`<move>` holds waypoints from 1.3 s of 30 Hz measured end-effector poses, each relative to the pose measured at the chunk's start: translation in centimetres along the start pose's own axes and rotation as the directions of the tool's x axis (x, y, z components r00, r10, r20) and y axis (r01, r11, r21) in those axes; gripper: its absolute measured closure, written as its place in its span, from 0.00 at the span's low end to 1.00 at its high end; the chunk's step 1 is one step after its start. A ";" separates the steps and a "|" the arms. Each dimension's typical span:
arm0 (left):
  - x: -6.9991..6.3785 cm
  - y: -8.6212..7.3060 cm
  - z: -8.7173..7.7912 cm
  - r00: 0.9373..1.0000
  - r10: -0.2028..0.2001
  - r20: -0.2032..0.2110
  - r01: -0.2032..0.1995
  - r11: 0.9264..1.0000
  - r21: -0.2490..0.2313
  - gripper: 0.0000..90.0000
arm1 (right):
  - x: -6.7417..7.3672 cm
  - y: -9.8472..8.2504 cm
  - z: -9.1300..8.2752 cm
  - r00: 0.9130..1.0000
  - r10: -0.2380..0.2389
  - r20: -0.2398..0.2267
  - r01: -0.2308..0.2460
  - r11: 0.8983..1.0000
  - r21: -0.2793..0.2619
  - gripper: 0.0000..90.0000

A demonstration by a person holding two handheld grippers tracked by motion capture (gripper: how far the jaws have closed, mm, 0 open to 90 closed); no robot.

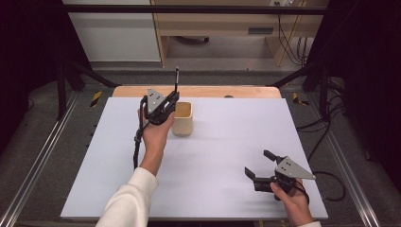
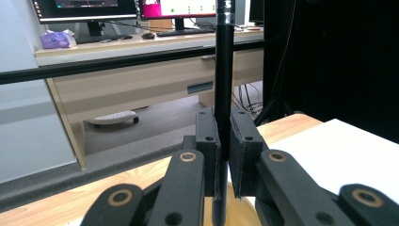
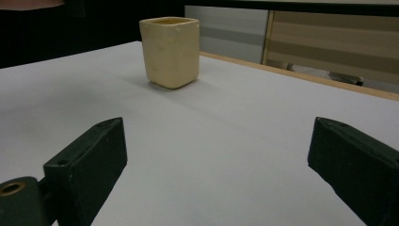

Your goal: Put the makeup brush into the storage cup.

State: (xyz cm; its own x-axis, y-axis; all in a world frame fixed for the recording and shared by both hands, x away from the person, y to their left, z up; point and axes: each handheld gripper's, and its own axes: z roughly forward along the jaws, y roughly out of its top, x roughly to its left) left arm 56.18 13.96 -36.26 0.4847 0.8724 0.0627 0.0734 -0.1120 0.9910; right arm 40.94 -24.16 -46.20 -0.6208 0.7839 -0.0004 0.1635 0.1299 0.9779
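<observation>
I see my left gripper [image 1: 171,100] and right gripper [image 1: 259,163] in black, each topped with a grey three-cornered plate. Brass-ringed pivots dot the linkages. A white sleeve [image 1: 130,198] covers the left forearm.

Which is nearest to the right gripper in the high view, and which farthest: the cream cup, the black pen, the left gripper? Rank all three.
1. Cream cup, up-left on the white sheet.
2. Left gripper, just beyond the cup's left side.
3. Black pen, upright in that gripper, its top farthest back.
The right gripper sits near-right.
</observation>
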 end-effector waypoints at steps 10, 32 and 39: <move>0.5 -0.4 0.5 0.999 -0.035 0.004 0.035 0.999 -0.009 0.92 | -0.1 0.0 0.0 1.000 -0.007 0.006 0.007 1.000 -0.010 0.05; 0.0 -1.6 2.0 0.998 -0.054 0.021 0.054 0.999 0.011 0.92 | 0.1 -0.1 0.2 1.000 -0.012 0.007 0.012 1.000 0.009 0.05; -0.2 -2.0 2.4 0.998 -0.055 0.022 0.055 0.998 0.018 0.92 | 0.2 -0.1 0.2 1.000 -0.003 0.006 0.003 1.000 0.014 0.05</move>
State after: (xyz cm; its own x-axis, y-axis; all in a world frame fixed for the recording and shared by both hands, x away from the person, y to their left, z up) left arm 58.07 12.86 -38.56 0.4987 0.8668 0.0051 0.1160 -0.0726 0.9906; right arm 40.97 -23.93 -46.32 -0.6170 0.7869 -0.0046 0.1723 0.1409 0.9749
